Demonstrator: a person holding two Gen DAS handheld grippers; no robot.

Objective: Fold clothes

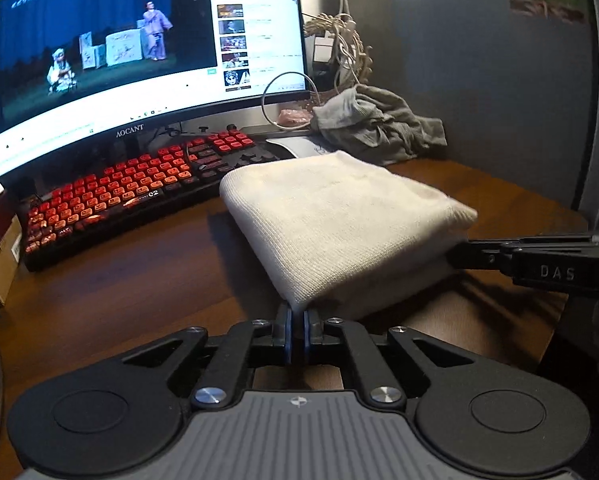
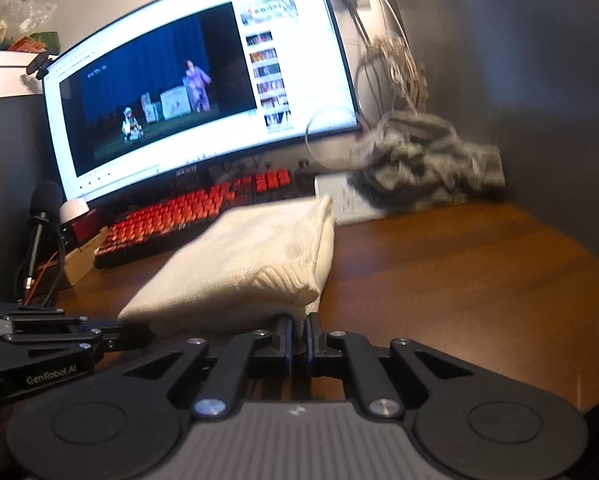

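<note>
A folded cream cloth [image 1: 339, 224] lies on the brown wooden desk [image 1: 139, 280], in front of the keyboard. My left gripper [image 1: 298, 318] is shut on the cloth's near corner, which is pinched between the blue pads. From the right edge of this view my right gripper [image 1: 455, 258] reaches in and meets the cloth's right side. In the right wrist view the cream cloth [image 2: 251, 256] is stacked in thick layers, and my right gripper [image 2: 298, 328] is shut on its near edge. The left gripper [image 2: 127, 334] touches the cloth's lower left corner there.
A red-lit keyboard [image 1: 131, 188] and a lit monitor [image 1: 99, 40] stand behind the cloth. Crumpled grey clothes [image 1: 379, 124] and cables [image 1: 339, 32] fill the back right corner by the dark wall. A microphone [image 2: 39, 216] and a box [image 2: 79, 260] sit at the left.
</note>
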